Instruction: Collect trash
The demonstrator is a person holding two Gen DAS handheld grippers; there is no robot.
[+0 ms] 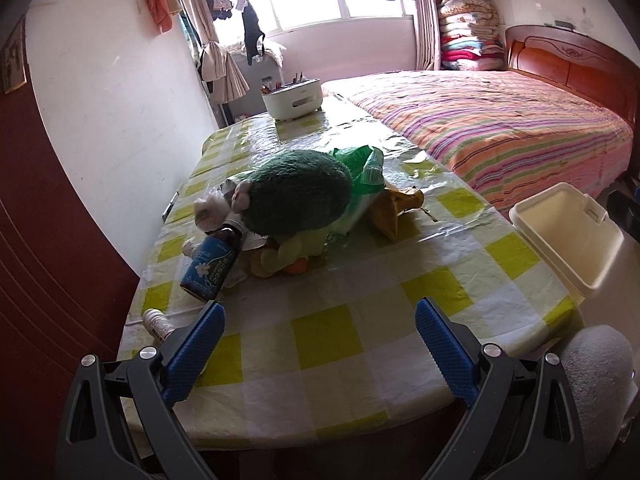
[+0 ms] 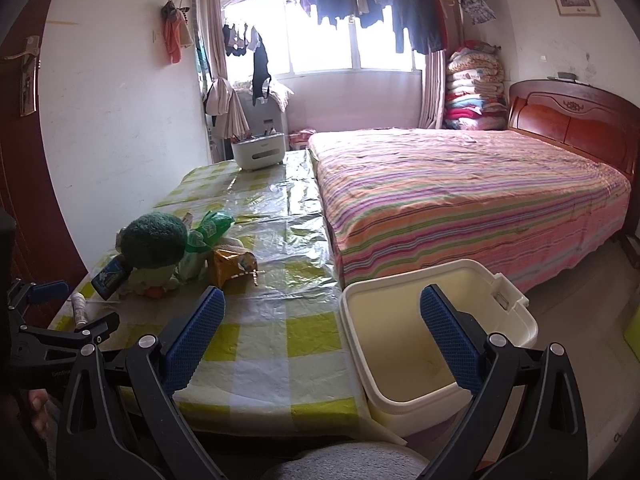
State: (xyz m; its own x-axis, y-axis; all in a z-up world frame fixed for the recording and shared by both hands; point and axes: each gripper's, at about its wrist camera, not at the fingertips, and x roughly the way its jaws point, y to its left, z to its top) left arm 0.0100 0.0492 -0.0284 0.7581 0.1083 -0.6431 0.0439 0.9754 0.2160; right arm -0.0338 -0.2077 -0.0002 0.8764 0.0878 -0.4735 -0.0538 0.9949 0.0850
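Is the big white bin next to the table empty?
Yes, empty. The white bin has no lid on, and the right wrist view shows only its bare cream inside, with no trash in it.

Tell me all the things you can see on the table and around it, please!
plush broccoli toy: one, dark green, middle of the table pile
blue bottle: one, lying left of the toy
small white bottle: one, near left table edge
green wrapper: one, behind the toy
yellow wrapper: one, right of the toy
white organiser box: one, far end of table
bin: one, cream, open, right of table
bed: one, striped cover
left gripper: open
right gripper: open, over the bin's edge
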